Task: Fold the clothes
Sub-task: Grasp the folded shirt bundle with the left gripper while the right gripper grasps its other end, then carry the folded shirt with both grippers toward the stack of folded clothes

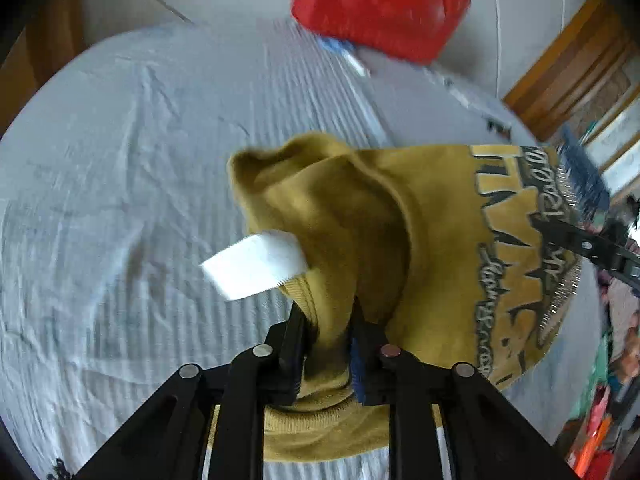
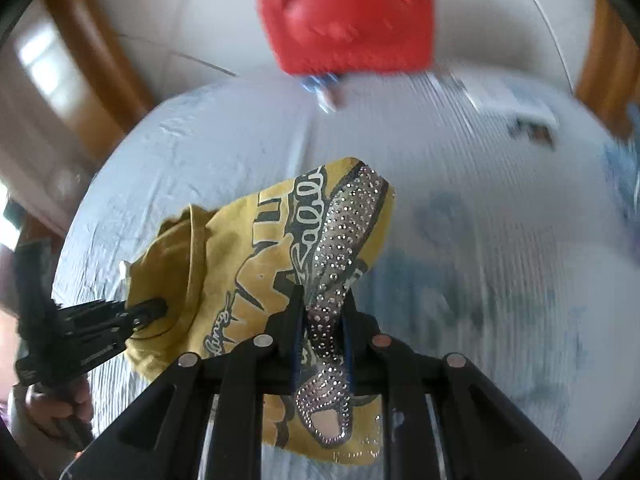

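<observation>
A mustard-yellow shirt with black lettering and a rhinestone panel hangs in the air above the bed, held between both grippers. My left gripper is shut on its ribbed neck edge, with a white label sticking out to the left. My right gripper is shut on the rhinestone part of the same shirt. The right gripper shows at the right edge of the left wrist view; the left gripper shows at the left of the right wrist view.
A pale blue striped bedsheet covers the bed below. A red bag lies at the far end, seen also in the right wrist view. White papers lie near it. Wooden furniture stands at the right.
</observation>
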The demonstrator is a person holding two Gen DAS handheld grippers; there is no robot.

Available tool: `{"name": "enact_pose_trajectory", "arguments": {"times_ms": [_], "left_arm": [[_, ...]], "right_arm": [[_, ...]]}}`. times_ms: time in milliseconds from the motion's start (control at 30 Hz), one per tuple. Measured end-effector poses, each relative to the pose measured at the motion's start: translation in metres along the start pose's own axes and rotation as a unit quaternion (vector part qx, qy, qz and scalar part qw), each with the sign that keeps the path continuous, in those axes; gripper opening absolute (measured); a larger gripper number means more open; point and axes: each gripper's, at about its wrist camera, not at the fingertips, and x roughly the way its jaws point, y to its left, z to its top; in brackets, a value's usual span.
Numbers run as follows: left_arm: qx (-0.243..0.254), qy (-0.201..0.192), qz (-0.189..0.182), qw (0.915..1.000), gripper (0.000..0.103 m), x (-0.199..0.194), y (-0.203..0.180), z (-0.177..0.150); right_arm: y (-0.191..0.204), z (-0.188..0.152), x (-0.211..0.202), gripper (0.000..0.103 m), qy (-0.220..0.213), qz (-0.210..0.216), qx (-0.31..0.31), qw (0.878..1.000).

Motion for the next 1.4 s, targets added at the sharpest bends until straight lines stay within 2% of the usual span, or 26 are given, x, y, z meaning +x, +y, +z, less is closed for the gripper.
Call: {"name": "enact_pose_trajectory", "arguments": {"times_ms": [67, 100, 167, 267, 333, 367, 400, 467, 533, 633, 833, 967, 1067, 1233, 1400], "left_arm": [[0.009, 0.005, 0.032, 0.9994, 0.047, 0.013, -0.011, 0.000], [0.012, 0.003, 0.037, 0.9992, 0.053, 0.016, -0.014, 0.001], [0.020, 0.000, 0.042, 0.9989, 0.074, 0.019, -0.021, 0.002], [0.050, -0.005, 0.057, 0.9971, 0.079, 0.024, -0.031, 0.005], [0.034, -0.007, 0.058, 0.9977, 0.075, 0.022, -0.029, 0.004], [0.022, -0.007, 0.057, 0.9981, 0.059, 0.021, -0.028, 0.003], [0.010, -0.009, 0.053, 0.9985, 0.050, 0.016, -0.028, 0.001], [0.008, -0.022, 0.047, 0.9986, 0.024, 0.001, -0.034, -0.002], [0.005, -0.035, 0.041, 0.9985, 0.018, -0.014, -0.040, -0.005], [0.001, -0.055, 0.032, 0.9980, 0.017, -0.036, -0.049, -0.009], [-0.005, -0.092, 0.013, 0.9957, 0.017, -0.079, -0.067, -0.017], [0.028, -0.096, -0.018, 0.9949, 0.017, -0.099, -0.090, -0.019], [0.054, -0.097, -0.040, 0.9930, 0.017, -0.112, -0.109, -0.020], [0.114, -0.081, -0.067, 0.9879, 0.017, -0.106, -0.176, -0.022], [0.172, -0.065, -0.094, 0.9785, 0.017, -0.105, -0.245, -0.040]], "right_arm": [[-0.014, -0.008, 0.008, 0.016, 0.016, 0.012, 0.007, 1.000], [-0.021, -0.012, 0.013, 0.016, 0.020, 0.021, 0.009, 1.000], [-0.029, -0.012, 0.021, 0.018, 0.023, 0.036, 0.018, 0.999], [-0.040, -0.012, 0.033, 0.018, 0.027, 0.056, 0.031, 0.998], [-0.046, -0.012, 0.042, 0.019, 0.035, 0.064, 0.026, 0.997], [-0.049, -0.012, 0.046, 0.019, 0.039, 0.067, 0.023, 0.997], [-0.051, -0.012, 0.052, 0.019, 0.044, 0.072, 0.016, 0.996], [-0.049, -0.014, 0.055, 0.018, 0.045, 0.075, 0.003, 0.996], [-0.047, -0.014, 0.049, 0.017, 0.036, 0.077, -0.012, 0.996], [-0.044, -0.014, 0.028, 0.017, 0.015, 0.091, -0.027, 0.995], [-0.042, -0.015, -0.054, 0.017, -0.061, 0.080, -0.030, 0.994], [-0.053, -0.023, -0.101, 0.017, -0.095, 0.060, -0.010, 0.994], [-0.071, -0.043, -0.132, 0.017, -0.112, 0.034, 0.016, 0.993], [-0.110, -0.083, -0.173, 0.017, -0.129, -0.005, 0.066, 0.989], [-0.167, -0.133, -0.207, 0.017, -0.142, -0.030, 0.117, 0.983]]}}
